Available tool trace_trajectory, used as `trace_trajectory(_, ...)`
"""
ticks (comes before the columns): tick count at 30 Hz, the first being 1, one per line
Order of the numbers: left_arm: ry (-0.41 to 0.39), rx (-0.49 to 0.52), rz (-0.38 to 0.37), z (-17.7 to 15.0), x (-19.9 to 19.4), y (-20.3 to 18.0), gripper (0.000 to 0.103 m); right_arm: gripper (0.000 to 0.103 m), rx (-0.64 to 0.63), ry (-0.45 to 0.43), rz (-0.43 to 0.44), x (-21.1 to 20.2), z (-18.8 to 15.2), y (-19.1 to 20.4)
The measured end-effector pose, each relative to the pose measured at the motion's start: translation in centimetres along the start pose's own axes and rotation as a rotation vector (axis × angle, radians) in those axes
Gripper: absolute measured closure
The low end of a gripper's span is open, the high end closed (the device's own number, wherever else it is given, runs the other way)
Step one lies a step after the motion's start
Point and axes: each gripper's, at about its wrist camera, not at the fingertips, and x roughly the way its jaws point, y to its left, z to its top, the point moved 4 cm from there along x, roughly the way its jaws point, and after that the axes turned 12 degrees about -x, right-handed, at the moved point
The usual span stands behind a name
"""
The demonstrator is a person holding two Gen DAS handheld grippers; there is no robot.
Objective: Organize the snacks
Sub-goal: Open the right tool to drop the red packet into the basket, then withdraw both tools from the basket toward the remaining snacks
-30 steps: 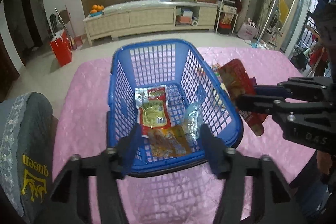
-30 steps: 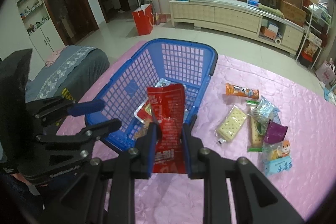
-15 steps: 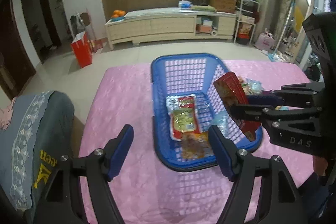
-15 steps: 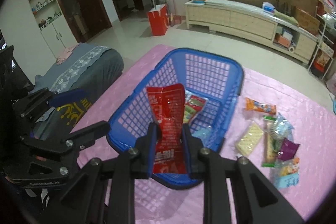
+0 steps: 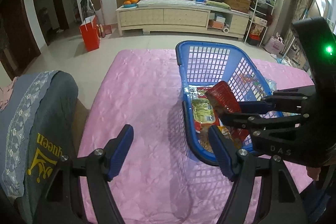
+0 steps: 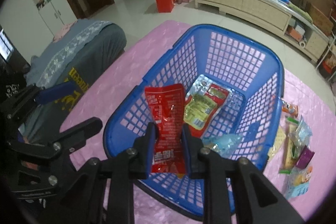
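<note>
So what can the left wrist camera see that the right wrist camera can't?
Only the left wrist view shows the open left gripper from behind, empty over the pink cloth. Only the right wrist view shows the loose snacks lying outside the basket. Both show the blue basket, and the red packet between the right gripper fingers, which have just been opening.
</note>
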Motion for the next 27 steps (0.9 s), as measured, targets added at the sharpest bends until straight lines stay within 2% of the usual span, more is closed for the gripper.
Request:
trace_trajectory(2,0.001,0.005,0.001,-0.2,0.1,0.0,0.031,0.066,-0.025,0.012,0.006,0.4,0.0,0.4)
trace_trajectory(4,0.002,0.010,-0.002,-0.4,0.1,-0.1,0.030,0.045,-0.038,0.027,-0.012,0.7,-0.3,0.5)
trace_trajectory(7,-0.004,0.017,-0.006,-0.5,-0.4,-0.2,0.027,0.032,-0.009,0.008,-0.023,0.4,-0.5,-0.1)
trace_trajectory(10,-0.013,0.032,-0.014,-0.5,-1.1,-0.8,0.027,0.032,0.018,-0.016,0.003,-0.6,-0.9,-0.7)
trace_trajectory(13,-0.028,0.042,-0.028,-0.4,-1.8,-1.8,0.026,0.032,0.026,-0.043,-0.016,-2.4,-1.5,-1.3)
trace_trajectory(18,-0.053,0.060,-0.052,-0.1,-3.2,-4.1,0.025,0.032,0.051,-0.088,-0.081,-6.2,-3.2,-2.9)
trace_trajectory(22,-0.072,0.092,-0.079,-0.2,-4.1,-6.8,0.022,0.031,0.120,-0.120,-0.157,-9.6,-5.6,-5.4)
trace_trajectory(27,-0.081,0.142,-0.113,-0.3,-4.5,-10.1,0.021,0.031,0.070,-0.165,-0.256,-12.9,-8.3,-7.1)
